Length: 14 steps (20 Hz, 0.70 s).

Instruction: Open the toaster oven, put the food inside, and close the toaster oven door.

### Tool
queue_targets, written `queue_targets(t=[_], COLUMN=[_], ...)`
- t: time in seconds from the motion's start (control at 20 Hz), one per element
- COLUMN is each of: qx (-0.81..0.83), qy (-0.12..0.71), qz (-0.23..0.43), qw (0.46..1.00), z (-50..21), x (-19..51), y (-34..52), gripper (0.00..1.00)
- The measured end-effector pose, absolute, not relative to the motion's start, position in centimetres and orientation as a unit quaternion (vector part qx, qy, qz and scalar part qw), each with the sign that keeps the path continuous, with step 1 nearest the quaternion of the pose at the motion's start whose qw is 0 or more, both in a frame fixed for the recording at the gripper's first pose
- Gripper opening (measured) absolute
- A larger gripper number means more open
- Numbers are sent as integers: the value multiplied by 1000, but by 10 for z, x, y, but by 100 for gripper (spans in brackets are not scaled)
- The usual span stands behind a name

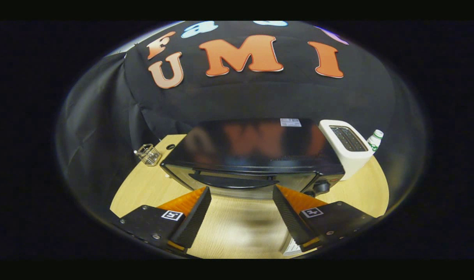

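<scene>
A black toaster oven (252,149) with a glossy top stands on the wooden table (151,186), just ahead of my fingers. Its door is closed, and the dark curved door handle (234,181) runs across the front, just beyond the fingertips. A round knob (321,187) sits at the front right of the oven. My gripper (241,194) is open, its fingers spread wide above the table with nothing between them. I see no food here.
A white slot toaster (348,149) stands close to the oven's right side, with a small white bottle (375,140) behind it. A clear glass container (148,154) sits left of the oven near the table's back edge. Black cloth walls close in behind.
</scene>
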<state>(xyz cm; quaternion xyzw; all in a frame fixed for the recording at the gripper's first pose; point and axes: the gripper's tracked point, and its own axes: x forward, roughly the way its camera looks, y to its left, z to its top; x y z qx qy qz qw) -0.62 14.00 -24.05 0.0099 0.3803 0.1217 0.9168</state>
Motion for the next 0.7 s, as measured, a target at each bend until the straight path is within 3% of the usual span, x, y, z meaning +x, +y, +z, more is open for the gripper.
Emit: queue_targets(t=[0.7], qx=[-27], qy=[27], qz=[136], qw=[990], z=[14], x=[38], y=[106], gripper=[98])
